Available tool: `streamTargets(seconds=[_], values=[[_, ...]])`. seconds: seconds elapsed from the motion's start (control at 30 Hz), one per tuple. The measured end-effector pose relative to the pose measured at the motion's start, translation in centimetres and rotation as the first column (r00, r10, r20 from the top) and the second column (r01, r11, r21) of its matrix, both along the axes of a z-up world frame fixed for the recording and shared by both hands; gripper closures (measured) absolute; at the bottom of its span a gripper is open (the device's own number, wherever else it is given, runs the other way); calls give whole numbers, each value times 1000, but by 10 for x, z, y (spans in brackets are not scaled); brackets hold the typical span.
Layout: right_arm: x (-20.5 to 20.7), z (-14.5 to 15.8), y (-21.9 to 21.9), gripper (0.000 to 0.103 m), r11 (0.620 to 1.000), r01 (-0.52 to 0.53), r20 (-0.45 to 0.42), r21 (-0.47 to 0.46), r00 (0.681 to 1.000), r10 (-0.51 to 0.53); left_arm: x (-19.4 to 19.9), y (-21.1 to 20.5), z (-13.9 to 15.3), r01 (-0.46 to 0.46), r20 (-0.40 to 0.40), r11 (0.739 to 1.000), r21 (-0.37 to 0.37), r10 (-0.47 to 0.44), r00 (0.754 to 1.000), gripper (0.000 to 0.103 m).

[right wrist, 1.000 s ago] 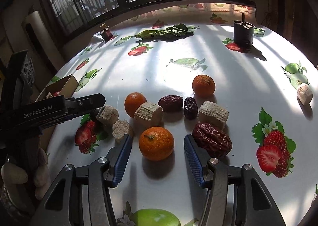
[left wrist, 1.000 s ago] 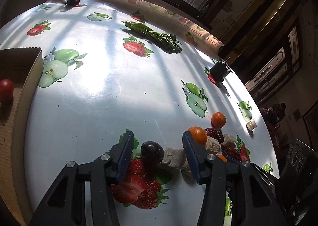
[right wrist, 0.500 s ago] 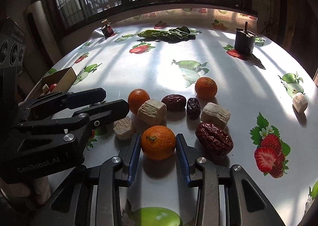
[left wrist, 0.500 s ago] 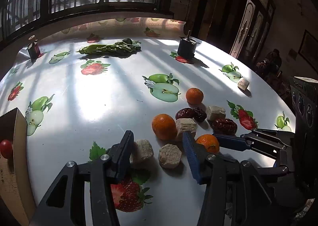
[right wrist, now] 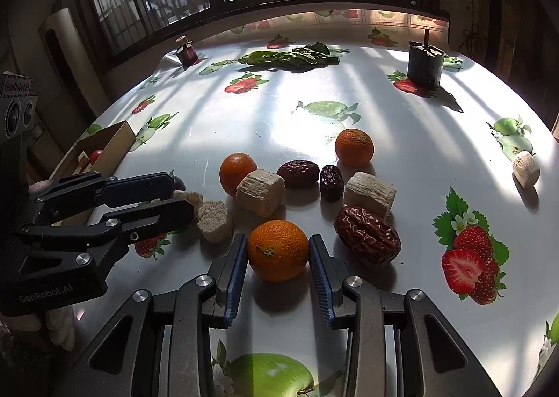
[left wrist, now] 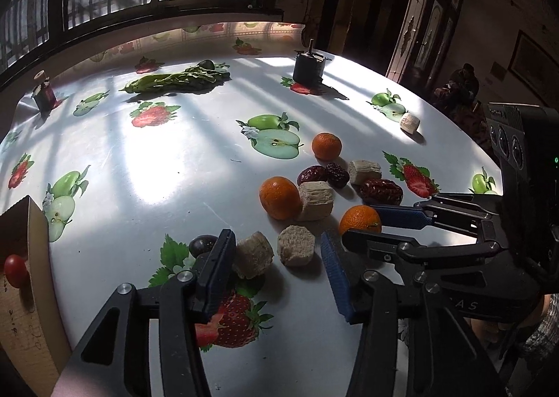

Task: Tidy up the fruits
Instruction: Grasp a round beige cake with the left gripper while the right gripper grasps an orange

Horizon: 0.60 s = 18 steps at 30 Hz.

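Observation:
My right gripper is shut on a tangerine that rests on the table; it also shows in the left wrist view. My left gripper is open over two tan cylinder pieces, empty, with a dark plum just left of its left finger. Two more tangerines, three red dates and more tan pieces lie behind. A cardboard box holding a red fruit sits at the left.
The round table has a fruit-print cloth. At the back lie leafy greens, a small dark jar and a black container. A lone tan piece lies at the right edge.
My right gripper closed from wide open onto the nearest tangerine. My left gripper swung right, from over the plum to over the tan pieces, staying open.

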State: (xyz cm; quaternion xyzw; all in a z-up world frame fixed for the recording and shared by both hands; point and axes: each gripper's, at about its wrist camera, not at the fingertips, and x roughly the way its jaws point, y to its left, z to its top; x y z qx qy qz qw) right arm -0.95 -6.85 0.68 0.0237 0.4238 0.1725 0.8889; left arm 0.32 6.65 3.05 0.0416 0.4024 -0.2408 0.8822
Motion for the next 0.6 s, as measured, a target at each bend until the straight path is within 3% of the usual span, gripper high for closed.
streamTargets(seconds=[0.1,0.27,0.3,0.37,0.47,0.6], values=[[0,0,-1,65,1000,1,-4,8,1000,-1,1,-2,-6,0,1,998,58,0,1000,47],[3,-4,-1,65,999,-8,-32,36,999,9,-2,-6,-7,8,15,996,93,-10,1000,49],[2,-4,0,65,1000,-9,-28,29,1000,9,-3,-8,-7,17,16,994,105,-19,1000,52],[1,-4,1,65,1000,-10,-24,20,1000,11,-6,-13,-8,30,23,990,139,-34,999,71],[1,-3,2,65,1000,-8,-15,14,1000,9,-7,-13,-8,25,29,985,170,-30,999,85],[-1,0,1,66,1000,7,13,-6,1000,-7,-4,-7,-6,-3,22,988,156,0,1000,86]])
